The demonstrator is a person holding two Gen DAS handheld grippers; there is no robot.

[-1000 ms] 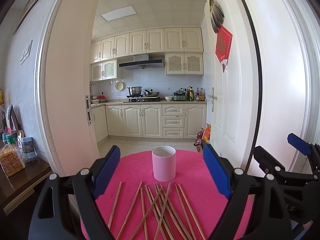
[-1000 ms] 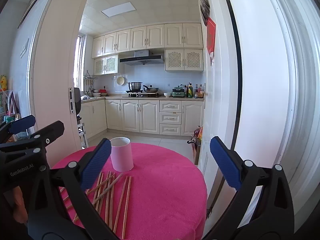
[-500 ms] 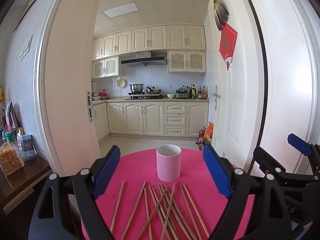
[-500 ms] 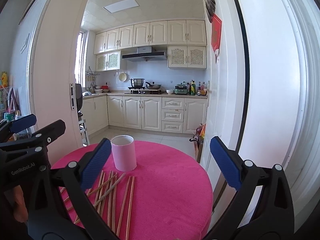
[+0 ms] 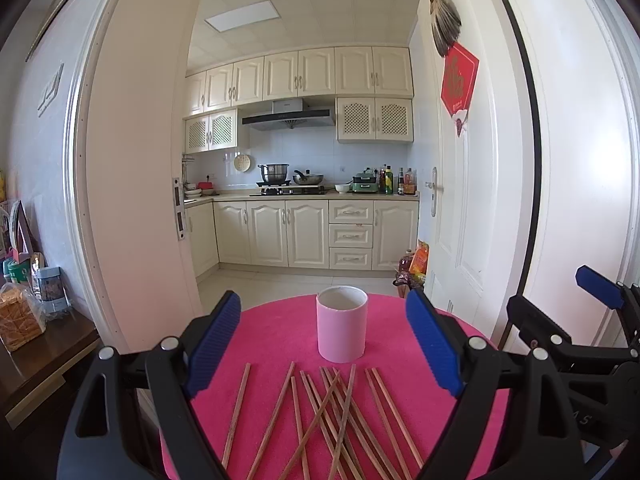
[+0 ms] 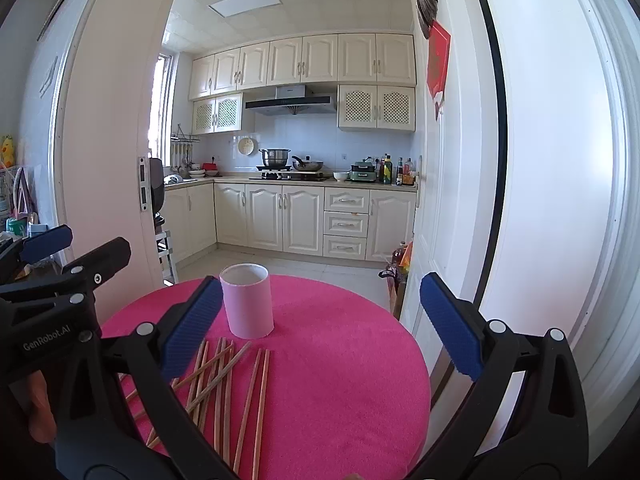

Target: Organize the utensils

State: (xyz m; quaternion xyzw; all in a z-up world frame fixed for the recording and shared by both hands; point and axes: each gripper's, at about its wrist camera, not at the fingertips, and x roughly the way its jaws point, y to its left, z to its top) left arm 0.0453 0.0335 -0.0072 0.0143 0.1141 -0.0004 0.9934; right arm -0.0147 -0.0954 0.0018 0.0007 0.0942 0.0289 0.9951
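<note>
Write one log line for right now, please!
left tool: open, empty | right tool: open, empty | chopsticks: loose on table | cup: upright, empty

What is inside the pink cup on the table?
The pink cup shows only a pale inner wall near its rim; no chopsticks stick out. Its bottom is hidden by the front wall.

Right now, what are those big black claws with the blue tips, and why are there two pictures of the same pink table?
Those claws are two grabbers that a person holds, one in each hand. Each has a little camera looking out between its two blue fingers, so you get two pictures. One picture is from the left gripper, the other from the right gripper. Both are open and hold nothing. On the round pink table stands a pink cup, empty as far as the pictures show. In front of it lie loose wooden chopsticks, some crossing each other. Behind the table, a doorway opens into a kitchen.
</note>
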